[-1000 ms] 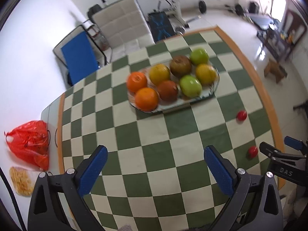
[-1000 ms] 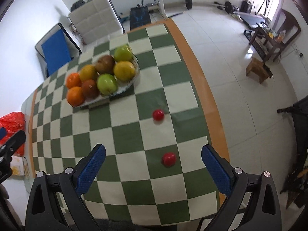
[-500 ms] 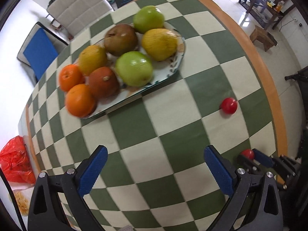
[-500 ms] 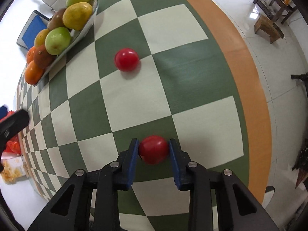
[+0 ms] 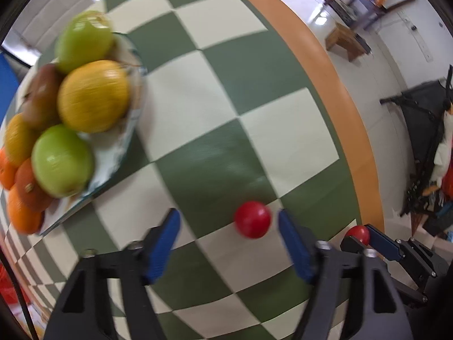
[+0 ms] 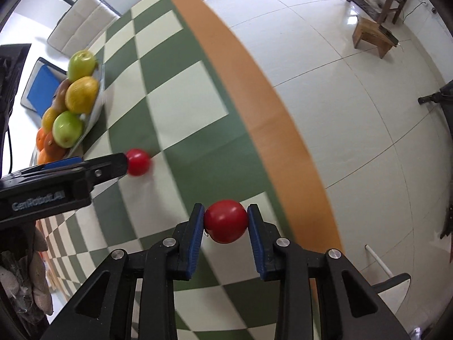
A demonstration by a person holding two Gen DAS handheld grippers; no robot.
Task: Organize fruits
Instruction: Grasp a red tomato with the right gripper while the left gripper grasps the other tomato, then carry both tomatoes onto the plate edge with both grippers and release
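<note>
A: Why's the plate at the table's far left?

B: Prob the collecting spot. It's heaped w/ 8 big fruits: 2 green apples, 2 yellow citrus, 2 brownish ones, 2 oranges

A: And the small ones?

B: 2 red tomatoes, near the orange edge. Right gripper is clamped on one tomato, prob to carry it over. Left gripper, jaws just been closing, straddles the other tomato; pads not touching it yet, so it sits on the table
</note>
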